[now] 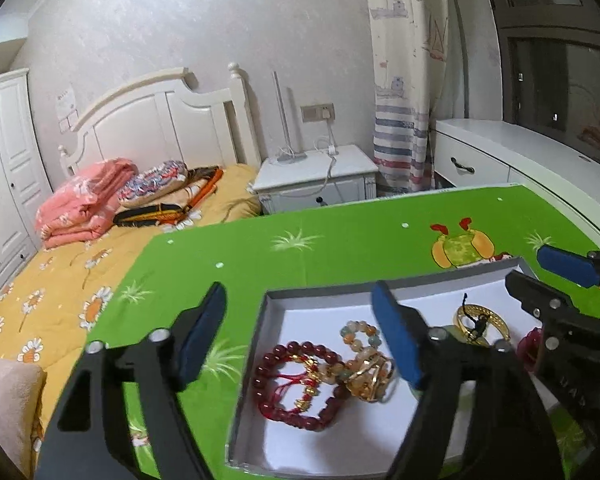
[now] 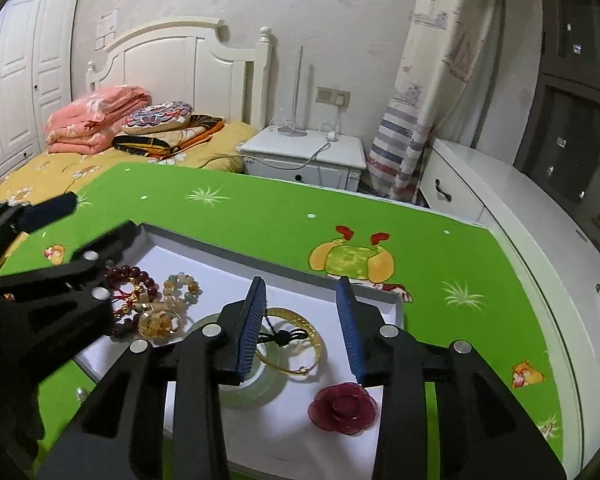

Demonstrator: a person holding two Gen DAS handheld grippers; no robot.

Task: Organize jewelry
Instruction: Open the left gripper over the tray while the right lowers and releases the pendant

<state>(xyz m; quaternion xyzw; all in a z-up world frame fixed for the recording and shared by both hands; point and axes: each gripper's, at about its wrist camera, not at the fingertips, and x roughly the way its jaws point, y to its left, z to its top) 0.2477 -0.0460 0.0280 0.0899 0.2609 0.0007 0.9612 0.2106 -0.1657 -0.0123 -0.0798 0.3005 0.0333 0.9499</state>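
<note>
The left gripper (image 1: 300,332) stands wide open in the lower middle of its view and holds nothing; 1 blue pad is over the green patterned tablecloth (image 1: 340,240), the other over the shallow white cardboard box with grey walls (image 1: 324,286). The right gripper (image 2: 302,326) is partly open in the lower middle of its view, also empty, its 2 pads hanging above the thin gold metal bangle (image 2: 318,344) without pressing on it.

The jewelry already lies inside the box, so the gathering looks mostly done; what seems left is to arrange the pieces, because some of them lie in a pile.

In the box, at its left part, the dark red bead bracelet with gold charms (image 1: 296,384) lies touching the pale multicolour stone bead bracelet (image 1: 358,334) and a small heap of gold rings (image 1: 374,380). Toward the right are the gold bangle with a black cord (image 2: 284,336) across it, a pale green translucent bangle (image 2: 256,388) partly under it, and a dark red fabric rose ornament (image 2: 344,402) at the lower right, apart from the rest
</note>
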